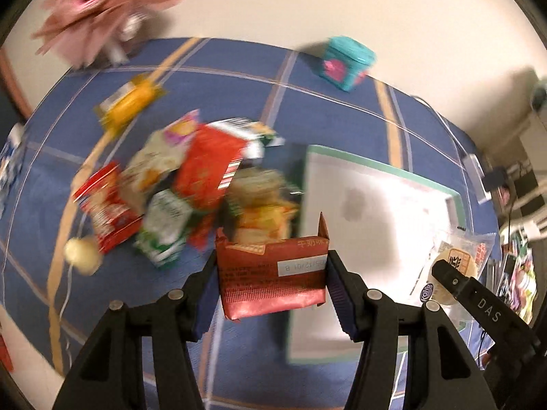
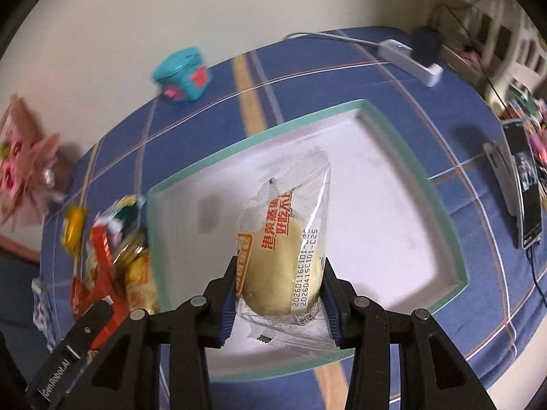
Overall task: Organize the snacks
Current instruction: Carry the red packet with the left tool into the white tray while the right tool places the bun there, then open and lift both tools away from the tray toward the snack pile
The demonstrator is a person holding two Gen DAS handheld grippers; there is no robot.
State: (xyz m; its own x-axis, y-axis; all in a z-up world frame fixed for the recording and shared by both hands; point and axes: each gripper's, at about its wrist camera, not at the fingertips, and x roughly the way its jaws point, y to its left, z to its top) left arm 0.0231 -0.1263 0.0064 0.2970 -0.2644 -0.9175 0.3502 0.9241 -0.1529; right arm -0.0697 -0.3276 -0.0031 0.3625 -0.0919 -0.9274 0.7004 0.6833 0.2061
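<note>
Left gripper [image 1: 272,275] held a red snack packet [image 1: 271,273], pads pressed on both its short edges, above the near left edge of the white tray [image 1: 383,171]. Right gripper [image 2: 279,290] was clamped on a clear-wrapped steamed cake [image 2: 283,256], hanging over the tray's bare floor.

Risks, as judged: the cake's slick film could slide between the pads if carried tilted; the red packet sat half over the tray rim, so a release there might tip it back onto the blue checked cloth [image 1: 239,61]. Both grippers hung close together; a clash over the tray seemed possible.

Counts: one tray, nothing in it. Two snacks held. Snack pile [image 1: 191,184] left of the tray, blurred, roughly six or seven packets. One yellow packet [image 1: 131,100] apart. One teal box [image 1: 347,63].
</note>
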